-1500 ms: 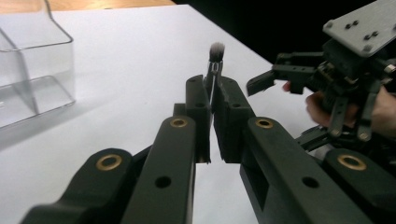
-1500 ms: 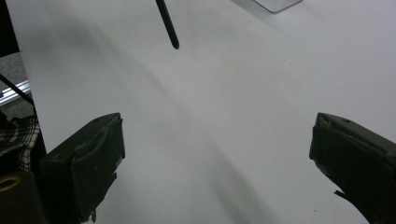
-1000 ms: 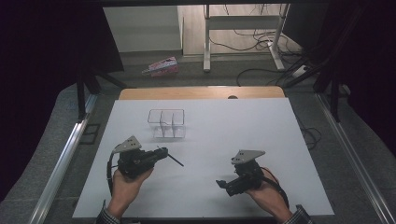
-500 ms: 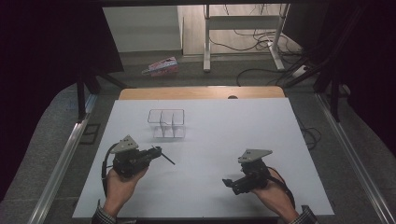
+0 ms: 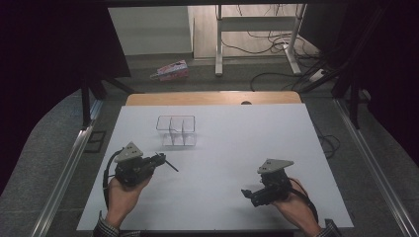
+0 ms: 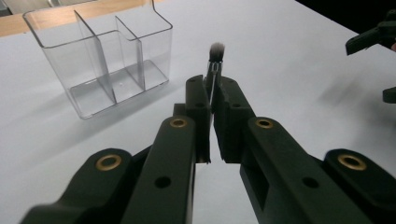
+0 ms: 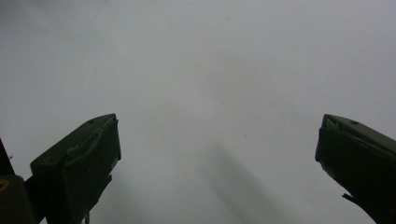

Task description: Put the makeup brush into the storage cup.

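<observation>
Right gripper drawn back, left gripper clamping brush

Black left gripper with brass screws; grey three-cornered plates, black cables; checked cuffs.

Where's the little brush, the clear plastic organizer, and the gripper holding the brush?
brush (image 6: pixel 216 50), left gripper view, on its bristle tip.
clear organizer (image 5: pixel 177 131), high view, on its middle divider.
left gripper (image 6: pixel 213 95), left gripper view, between its fingertips.
</observation>
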The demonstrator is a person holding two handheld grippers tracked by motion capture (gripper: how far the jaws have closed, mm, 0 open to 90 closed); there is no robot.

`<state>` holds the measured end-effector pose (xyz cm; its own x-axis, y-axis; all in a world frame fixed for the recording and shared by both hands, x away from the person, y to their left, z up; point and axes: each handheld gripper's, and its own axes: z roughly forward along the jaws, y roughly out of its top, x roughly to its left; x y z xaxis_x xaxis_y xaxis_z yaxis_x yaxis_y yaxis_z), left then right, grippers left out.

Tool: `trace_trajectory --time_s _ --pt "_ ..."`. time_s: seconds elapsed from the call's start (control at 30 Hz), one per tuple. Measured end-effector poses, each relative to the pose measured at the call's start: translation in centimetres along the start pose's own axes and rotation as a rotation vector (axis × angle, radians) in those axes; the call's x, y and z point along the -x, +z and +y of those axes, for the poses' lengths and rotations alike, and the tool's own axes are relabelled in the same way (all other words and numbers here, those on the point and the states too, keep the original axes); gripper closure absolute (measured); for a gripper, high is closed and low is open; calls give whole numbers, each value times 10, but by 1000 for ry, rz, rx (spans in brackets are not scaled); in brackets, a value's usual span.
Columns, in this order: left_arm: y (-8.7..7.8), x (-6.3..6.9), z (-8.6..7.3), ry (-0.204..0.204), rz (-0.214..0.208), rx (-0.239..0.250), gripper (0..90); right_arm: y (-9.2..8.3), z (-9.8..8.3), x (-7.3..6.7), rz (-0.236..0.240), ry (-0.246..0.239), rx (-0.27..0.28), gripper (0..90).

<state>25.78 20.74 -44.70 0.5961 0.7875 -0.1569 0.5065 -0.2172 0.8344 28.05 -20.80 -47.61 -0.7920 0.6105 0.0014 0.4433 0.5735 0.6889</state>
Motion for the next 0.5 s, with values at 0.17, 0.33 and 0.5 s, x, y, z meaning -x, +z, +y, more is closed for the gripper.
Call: trace_trajectory --time_s 0.17,0.33,0.5 --pt "-1 0 0 11 19 -7 852 -3 -4 3 -7 9 -4 0" --pt "-1 -1 1 15 37 -13 852 -7 -8 5 -17 12 -6 0" --pt "-1 -2 2 22 59 -23 852 -10 -12 7 -22 17 -3 0"
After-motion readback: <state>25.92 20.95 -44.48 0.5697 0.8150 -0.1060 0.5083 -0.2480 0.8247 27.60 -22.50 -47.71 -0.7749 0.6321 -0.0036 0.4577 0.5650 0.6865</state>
